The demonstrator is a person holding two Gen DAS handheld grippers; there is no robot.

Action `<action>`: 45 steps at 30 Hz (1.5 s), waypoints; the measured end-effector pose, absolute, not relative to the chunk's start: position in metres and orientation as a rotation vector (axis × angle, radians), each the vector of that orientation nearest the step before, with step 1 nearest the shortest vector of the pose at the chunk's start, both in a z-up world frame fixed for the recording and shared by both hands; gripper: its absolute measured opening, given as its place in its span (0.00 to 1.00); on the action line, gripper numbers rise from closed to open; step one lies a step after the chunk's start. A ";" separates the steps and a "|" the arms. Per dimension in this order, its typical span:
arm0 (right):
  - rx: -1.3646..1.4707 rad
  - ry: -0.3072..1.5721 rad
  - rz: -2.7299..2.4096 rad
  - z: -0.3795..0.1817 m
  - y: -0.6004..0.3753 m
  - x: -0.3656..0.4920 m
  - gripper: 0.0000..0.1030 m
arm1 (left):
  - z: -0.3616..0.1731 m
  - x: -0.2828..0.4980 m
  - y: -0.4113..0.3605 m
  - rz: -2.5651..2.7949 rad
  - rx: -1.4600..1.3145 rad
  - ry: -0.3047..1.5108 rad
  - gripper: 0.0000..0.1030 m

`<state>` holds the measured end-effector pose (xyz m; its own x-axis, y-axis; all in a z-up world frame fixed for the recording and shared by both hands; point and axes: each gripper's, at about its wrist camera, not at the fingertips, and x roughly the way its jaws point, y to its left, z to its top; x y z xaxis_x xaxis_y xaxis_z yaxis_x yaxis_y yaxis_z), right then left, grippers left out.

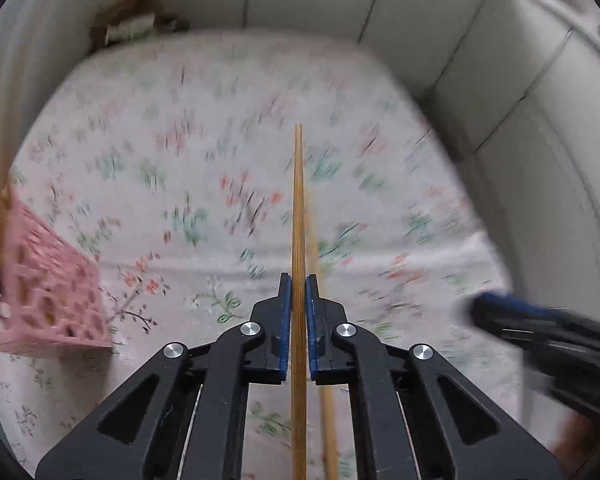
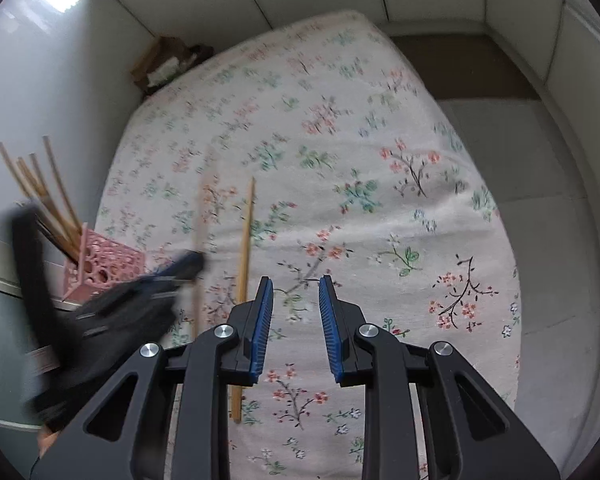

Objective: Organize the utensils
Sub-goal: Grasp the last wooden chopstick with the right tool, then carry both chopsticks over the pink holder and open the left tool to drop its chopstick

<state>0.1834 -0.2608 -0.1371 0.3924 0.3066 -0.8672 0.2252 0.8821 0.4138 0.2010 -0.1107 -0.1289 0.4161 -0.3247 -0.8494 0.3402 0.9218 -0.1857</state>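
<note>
Between my left pads: my left gripper (image 1: 299, 280) was closed on a bamboo chopstick (image 1: 298, 208) running up the frame's centre.
Right gripper (image 2: 295, 284): my blue pads stood apart, holding nothing.
Loose chopstick (image 2: 245, 264): lay on the floral cloth (image 2: 380, 200), lower centre-left.
Pink holder (image 2: 108, 266): left edge, several chopsticks (image 2: 48, 196) standing inside.

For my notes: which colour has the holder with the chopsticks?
Pink, with a perforated wall; the holder shows best in the right wrist view.
</note>
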 end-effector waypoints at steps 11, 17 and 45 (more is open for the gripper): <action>0.433 1.250 0.155 -0.166 -0.203 0.215 0.24 | -0.024 0.140 -0.078 -0.553 -0.043 0.773 0.06; 0.248 1.266 0.102 -0.179 -0.162 0.229 0.24 | -0.001 0.126 -0.066 -0.512 -0.008 0.683 0.06; 0.120 0.636 0.122 -0.039 -0.129 0.175 0.08 | 0.024 0.138 -0.005 -0.399 -0.051 0.564 0.06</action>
<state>0.1745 -0.1291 -0.0386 0.7981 0.1499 -0.5836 -0.0761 0.9859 0.1492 0.1378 -0.0046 0.0240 0.7710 -0.3815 -0.5099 0.3537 0.9224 -0.1554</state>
